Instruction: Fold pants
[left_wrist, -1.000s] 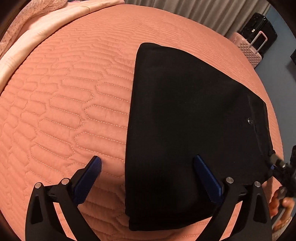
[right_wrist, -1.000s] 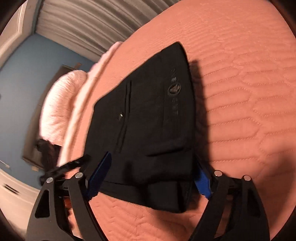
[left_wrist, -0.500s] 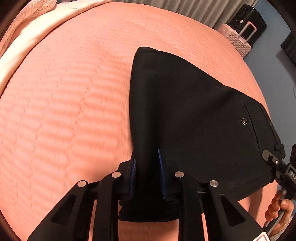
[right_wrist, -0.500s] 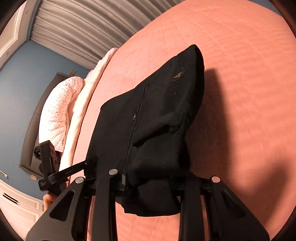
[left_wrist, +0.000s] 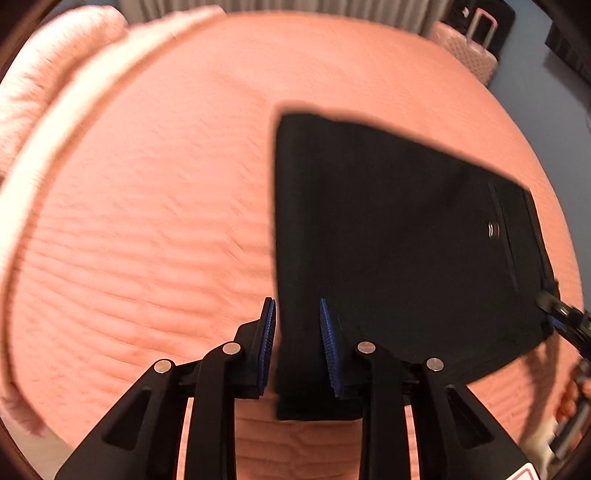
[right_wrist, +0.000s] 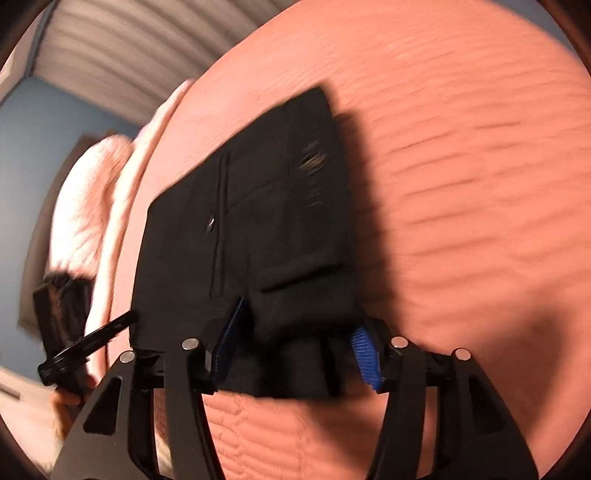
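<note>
Salmon quilted bedspread (left_wrist: 147, 221) filling both views, blurred; pale pink pillow (left_wrist: 44, 74) at far left, pink suitcase (left_wrist: 465, 44) beyond the far right corner, grey curtain (right_wrist: 110, 48) behind.

Black pants (left_wrist: 388, 240) folded into a compact stack, lying flat on the bed right of centre, small metal button (left_wrist: 493, 229) facing up near the right edge.

Left tool (left_wrist: 297, 332) at the near left corner of the stack, jaws opening, blue pads on either side of the folded edge, fabric between them, a thin gap at the left pad: grip released.

Right tool (right_wrist: 299, 343) at the near right corner, jaws opening and standing wider, a bunched fold of fabric between the pads, neither pad clearly pressing on it: released as well.

Fingers of a hand (right_wrist: 66, 398) visible low at the left in the right wrist view, around the other tool's handle.
</note>
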